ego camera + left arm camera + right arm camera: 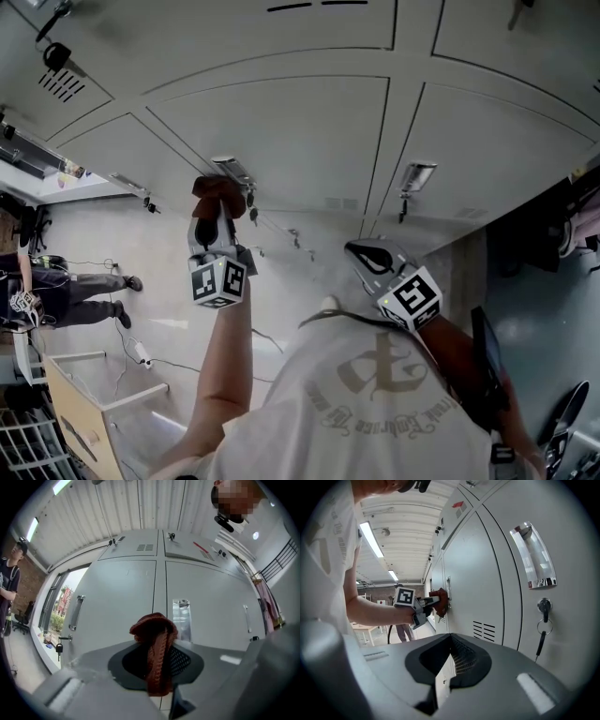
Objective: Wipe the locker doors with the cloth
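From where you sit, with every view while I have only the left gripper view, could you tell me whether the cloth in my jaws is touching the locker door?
Observer: Seen side on in the right gripper view, the cloth held by the left gripper appears to meet the locker door, right beside its handle.
Operator: Thank you. Where is the right gripper, and is it carrying anything?
Observer: The right gripper is lower and to the right of the left one. Its own view shows its jaws together with nothing between them.
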The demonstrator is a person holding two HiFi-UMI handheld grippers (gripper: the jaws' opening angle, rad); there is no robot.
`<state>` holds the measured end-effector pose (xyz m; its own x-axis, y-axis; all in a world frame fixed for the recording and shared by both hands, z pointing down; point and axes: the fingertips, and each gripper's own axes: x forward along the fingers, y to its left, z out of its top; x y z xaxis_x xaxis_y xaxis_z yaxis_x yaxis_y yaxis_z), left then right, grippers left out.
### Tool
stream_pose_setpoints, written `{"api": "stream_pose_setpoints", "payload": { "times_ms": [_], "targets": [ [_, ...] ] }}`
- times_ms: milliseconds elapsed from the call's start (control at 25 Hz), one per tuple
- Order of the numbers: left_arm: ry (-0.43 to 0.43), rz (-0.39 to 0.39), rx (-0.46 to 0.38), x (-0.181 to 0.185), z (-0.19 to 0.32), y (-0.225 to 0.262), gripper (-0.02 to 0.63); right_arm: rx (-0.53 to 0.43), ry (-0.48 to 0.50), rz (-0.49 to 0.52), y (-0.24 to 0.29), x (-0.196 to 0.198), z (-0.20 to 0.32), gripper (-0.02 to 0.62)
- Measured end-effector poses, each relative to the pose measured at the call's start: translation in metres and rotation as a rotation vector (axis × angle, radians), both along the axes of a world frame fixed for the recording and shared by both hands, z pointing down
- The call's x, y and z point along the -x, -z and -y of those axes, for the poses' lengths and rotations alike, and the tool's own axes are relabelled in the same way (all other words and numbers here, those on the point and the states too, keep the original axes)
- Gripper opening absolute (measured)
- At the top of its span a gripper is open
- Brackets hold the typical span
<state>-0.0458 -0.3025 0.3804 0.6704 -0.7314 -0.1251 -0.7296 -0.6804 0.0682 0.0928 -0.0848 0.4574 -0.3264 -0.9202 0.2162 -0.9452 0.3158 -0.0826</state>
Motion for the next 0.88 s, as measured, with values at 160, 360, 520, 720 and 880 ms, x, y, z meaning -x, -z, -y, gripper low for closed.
{"api": "stream_pose_setpoints", "payload": {
  "times_ms": [160,360,520,720,880],
  "targets": [
    [0.025,-0.019,-0.01,-0.01,0.003,0.003,0.078,-0.005,-0.02,0.002,0.001,-0.002,0.001,0.008],
    [-0.019,-0.058,-0.011,-0.028,-0.014,0.005,0.072,0.001,-0.032,0.01,-0.002,-0.006,0.002,0.008],
    [-0.01,-0.039,-0.058,-0.025,-0.015,0.019,0.075,-0.014,-0.031,0.011,0.001,-0.005,0.003,0.008],
    [0.005,0.121,-0.185,-0.039,-0.029,0.045,0.075,-0.007,-0.037,0.005,-0.001,-0.011,0.001,0.008],
    [-0.033,0.115,-0.298,-0.066,-0.053,0.089,0.075,-0.001,-0.034,0.01,-0.003,-0.011,-0.001,0.008]
  ]
}}
